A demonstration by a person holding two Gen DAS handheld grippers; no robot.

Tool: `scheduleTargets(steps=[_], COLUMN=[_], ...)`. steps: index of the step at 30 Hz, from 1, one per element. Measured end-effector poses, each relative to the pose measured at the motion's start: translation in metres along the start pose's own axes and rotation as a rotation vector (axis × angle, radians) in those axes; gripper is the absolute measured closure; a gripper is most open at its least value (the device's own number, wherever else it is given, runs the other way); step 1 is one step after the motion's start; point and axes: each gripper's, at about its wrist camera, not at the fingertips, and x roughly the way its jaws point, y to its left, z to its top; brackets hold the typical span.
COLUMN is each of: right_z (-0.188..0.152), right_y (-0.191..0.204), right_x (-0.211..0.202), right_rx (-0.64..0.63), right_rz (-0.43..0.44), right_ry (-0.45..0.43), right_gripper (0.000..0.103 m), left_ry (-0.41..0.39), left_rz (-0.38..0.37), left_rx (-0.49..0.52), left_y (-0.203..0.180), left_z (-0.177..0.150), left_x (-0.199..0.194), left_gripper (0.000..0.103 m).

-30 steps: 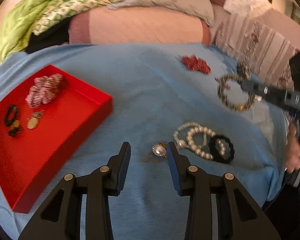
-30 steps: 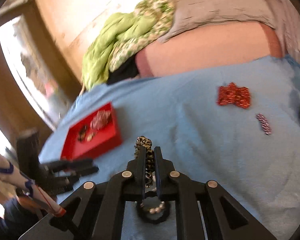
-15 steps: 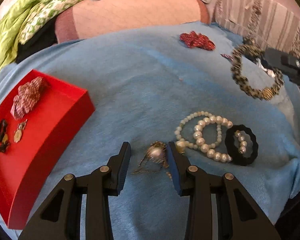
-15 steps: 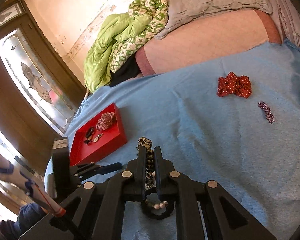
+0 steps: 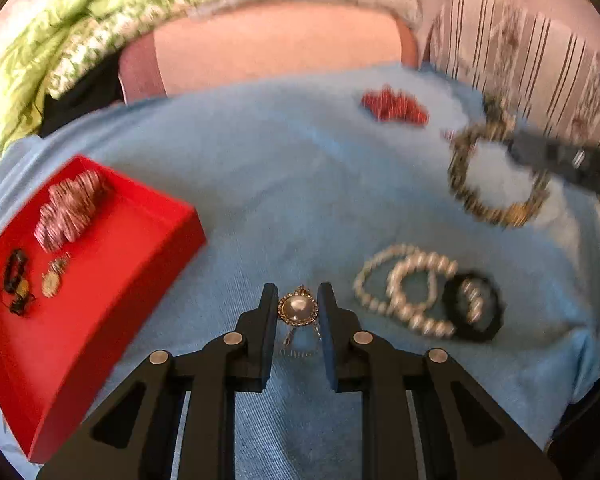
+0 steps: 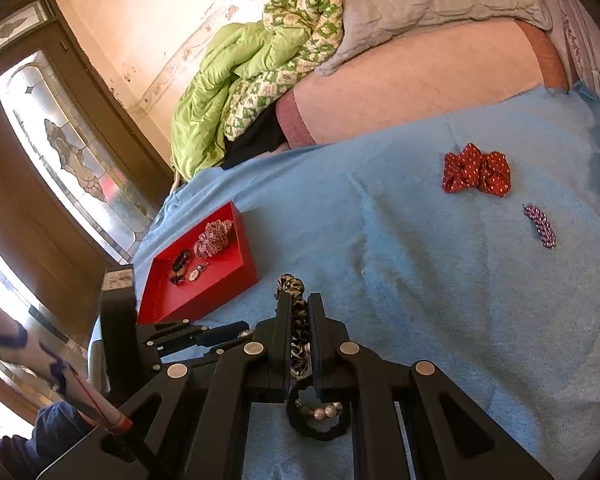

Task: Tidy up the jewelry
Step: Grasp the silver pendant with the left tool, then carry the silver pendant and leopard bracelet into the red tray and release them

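Pearl pendant (image 5: 298, 307) between left tool (image 5: 298, 300) fingers, bracelet (image 6: 296, 320) in right tool (image 6: 299, 304).

My left claw (image 5: 298, 308) has the brooch (image 5: 298, 309) between its fingers, tray (image 5: 100, 304) to its left, pearls (image 5: 406, 292) to its right, my right claw (image 6: 299, 316) holding the bracelet (image 6: 296, 312) beyond.

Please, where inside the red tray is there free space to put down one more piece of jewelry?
The red tray is bare in its near half. Its far part is crowded by the striped scrunchie, gold pendant and black pieces.
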Motion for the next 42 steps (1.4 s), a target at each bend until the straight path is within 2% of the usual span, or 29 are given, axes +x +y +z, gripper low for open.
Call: scheduleTargets(steps=[6, 11, 19, 30, 35, 42], right_z=[0.003, 0.006, 0.006, 0.008, 0.008, 0.009], right_y=[0.014, 0.019, 0.022, 0.039, 0.051, 0.075], right_x=[-0.009, -0.011, -0.004, 0.008, 0.023, 0.046], right_rx=[-0.053, -0.063, -0.068, -0.090, -0.102, -0.116], right_rz=[-0.005, 0.004, 0.010, 0.037, 0.059, 0.097], right_ry=[-0.052, -0.069, -0.058, -0.048, -0.033, -0.007], right_gripper=[0.094, 0.094, 0.094, 0.094, 0.094, 0.094], left_ry=[-0.217, -0.312, -0.286, -0.339, -0.351, -0.310], left_rz=[-0.016, -0.032, -0.020, 0.002, 0.043, 0.124], left_rx=[-0.065, -0.101, -0.112, -0.187, -0.238, -0.296], left_y=[0.017, 0.029, 0.037, 0.071, 0.097, 0.133], left_z=[0.018, 0.028, 0.028, 0.024, 0.018, 0.003], left_x=[-0.047, -0.070, -0.068, -0.091, -0.101, -0.102], left_gripper=[0.084, 0.084, 0.084, 0.084, 0.084, 0.084])
